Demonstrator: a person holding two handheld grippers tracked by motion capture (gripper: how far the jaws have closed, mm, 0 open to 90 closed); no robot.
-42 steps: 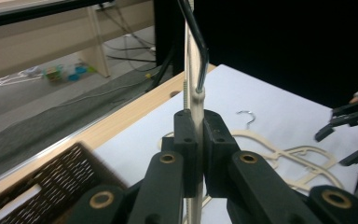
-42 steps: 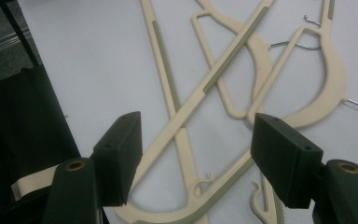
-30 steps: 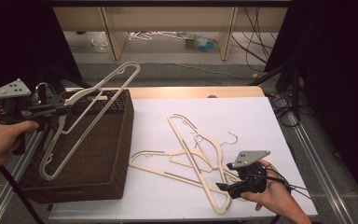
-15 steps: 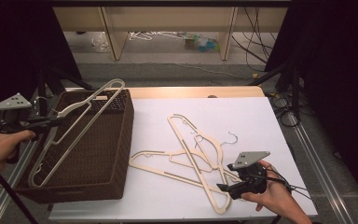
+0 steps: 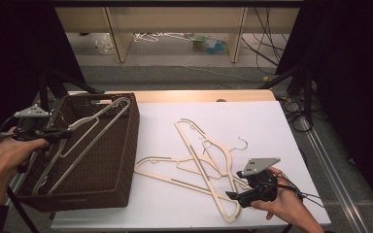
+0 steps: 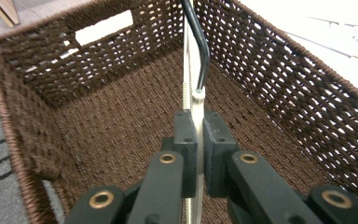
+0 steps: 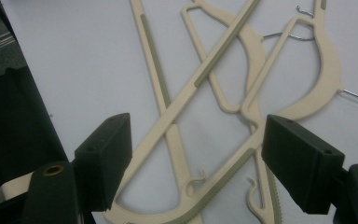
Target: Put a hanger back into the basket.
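A cream plastic hanger [image 5: 93, 130] lies slanted inside the brown wicker basket [image 5: 135, 127], and my left gripper [image 5: 66, 133] is shut on it near its hook end. In the left gripper view the gripper [image 6: 196, 122] pinches the hanger's thin edge [image 6: 191, 56] just below its dark wire hook [image 6: 202, 52], above the basket floor [image 6: 121, 116]. Three more cream hangers [image 5: 200, 160] lie crossed on the white table. My right gripper [image 5: 234, 196] stands open at their near end. In the right gripper view the gripper [image 7: 196, 156] has its jaws wide apart over the overlapping hangers [image 7: 214, 60].
The white tabletop [image 5: 252, 121] spreads right of the basket, with a wooden strip [image 5: 199, 95] along its far edge. Dark stands and cables [image 5: 296, 102] run along the right side. A shelf with clutter [image 5: 175, 36] sits on the floor beyond.
My left gripper has come down and toward the near left, lowering the hanger from above the basket's rim into the basket. The right gripper has stayed in place.
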